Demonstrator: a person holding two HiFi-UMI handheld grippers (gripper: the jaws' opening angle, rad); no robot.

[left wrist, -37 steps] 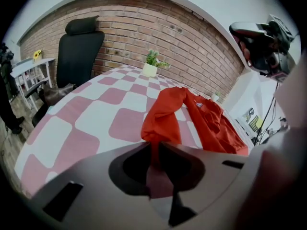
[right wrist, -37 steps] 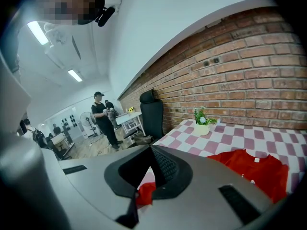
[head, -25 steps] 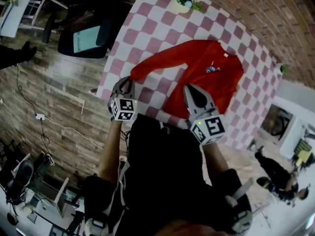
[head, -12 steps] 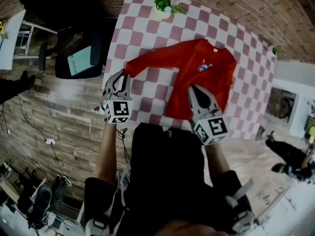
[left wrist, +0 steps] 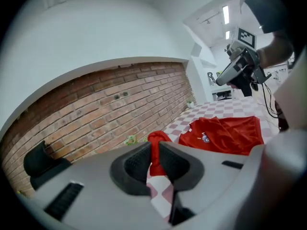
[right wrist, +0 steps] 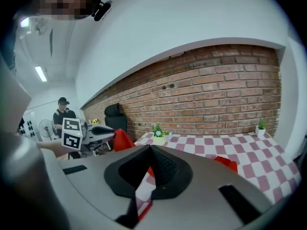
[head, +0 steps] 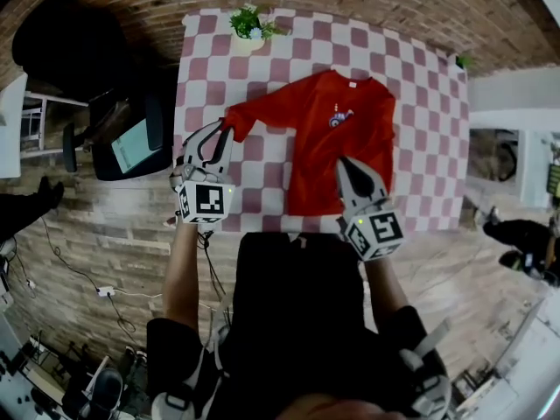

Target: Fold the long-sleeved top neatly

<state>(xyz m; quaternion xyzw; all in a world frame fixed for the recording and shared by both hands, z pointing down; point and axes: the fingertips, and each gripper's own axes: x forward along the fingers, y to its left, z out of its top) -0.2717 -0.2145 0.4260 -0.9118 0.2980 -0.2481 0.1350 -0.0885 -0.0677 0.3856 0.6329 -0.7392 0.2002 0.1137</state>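
A red long-sleeved top (head: 337, 138) lies spread on the pink-and-white checked table (head: 420, 147). My left gripper (head: 220, 129) is shut on the cuff of its left sleeve (head: 254, 112) and holds it above the table's left edge. In the left gripper view the red cuff (left wrist: 154, 145) stands pinched between the jaws of the left gripper (left wrist: 154, 159). My right gripper (head: 344, 160) is shut at the top's near hem. Red cloth (right wrist: 143, 210) hangs under the right gripper (right wrist: 151, 164). The right sleeve is hidden.
A potted plant (head: 248, 29) stands at the table's far left corner. A smaller plant (head: 462, 59) sits at the far right. A black office chair (head: 131, 143) stands left of the table. Brick wall runs behind. A person (right wrist: 62, 111) stands far off.
My left gripper has risen with the sleeve cuff, and the sleeve now reaches less far out from the body. My right gripper has shifted a little along the hem.
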